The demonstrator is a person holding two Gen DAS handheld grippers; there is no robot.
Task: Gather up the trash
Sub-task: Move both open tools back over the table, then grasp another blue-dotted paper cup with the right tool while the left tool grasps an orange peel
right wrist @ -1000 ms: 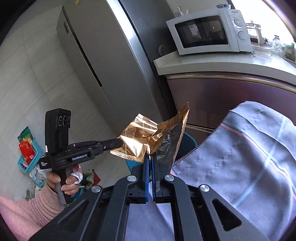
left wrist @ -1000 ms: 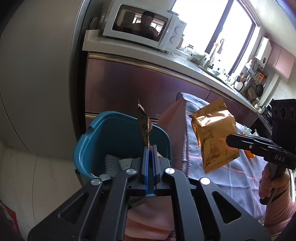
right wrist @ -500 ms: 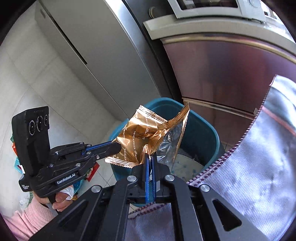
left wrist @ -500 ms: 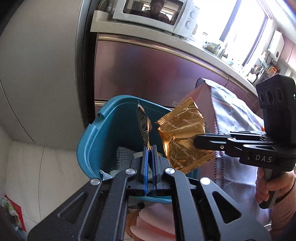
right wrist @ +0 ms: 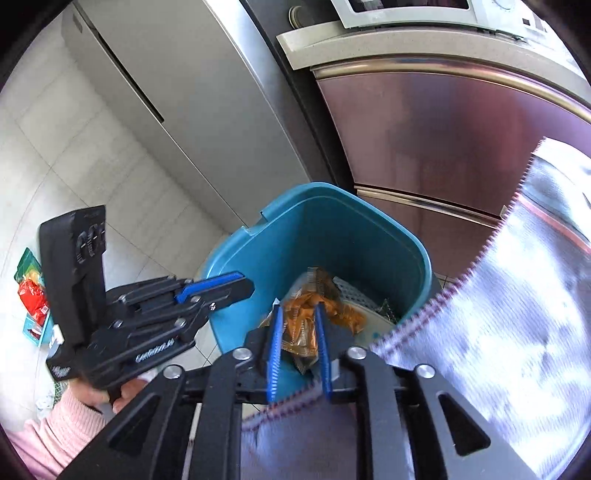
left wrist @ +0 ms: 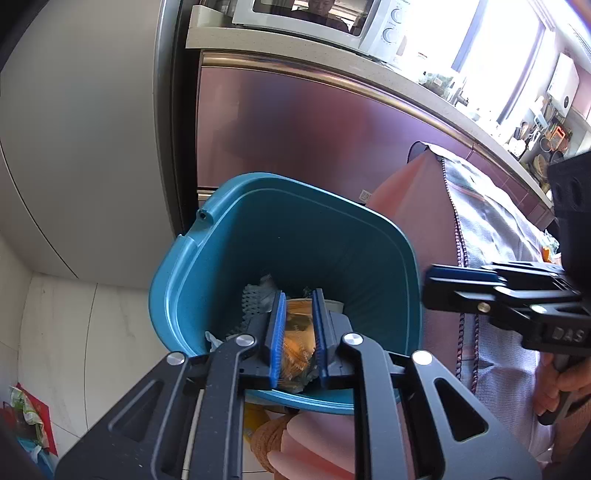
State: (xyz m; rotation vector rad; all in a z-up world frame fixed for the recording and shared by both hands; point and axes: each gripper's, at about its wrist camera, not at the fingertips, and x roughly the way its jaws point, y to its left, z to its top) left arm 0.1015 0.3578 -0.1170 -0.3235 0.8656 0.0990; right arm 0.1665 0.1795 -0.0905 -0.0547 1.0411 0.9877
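Observation:
A teal trash bin (left wrist: 295, 236) (right wrist: 314, 236) stands on the floor below both grippers. My left gripper (left wrist: 298, 293) hangs over its mouth with its jaws opening. Nothing is pressed between the pads; a golden snack wrapper (left wrist: 297, 343) shows through the gap, down inside the bin. My right gripper (right wrist: 298, 308) is also over the bin, jaws opening, and crumpled golden wrappers (right wrist: 308, 295) lie loose below its pads on other trash. Each view shows the other gripper at the bin's rim: the right gripper (left wrist: 430, 291) and the left gripper (right wrist: 247, 286).
A grey fridge (left wrist: 74, 147) and maroon cabinets (left wrist: 314, 129) under a counter with a microwave (left wrist: 314, 18) stand behind the bin. A table with a striped cloth (right wrist: 498, 295) borders the bin on the right. Coloured packets (right wrist: 31, 291) lie on the floor at left.
Both grippers came down over the bin and their jaws parted. The two golden wrappers left the pads and now lie in the bin.

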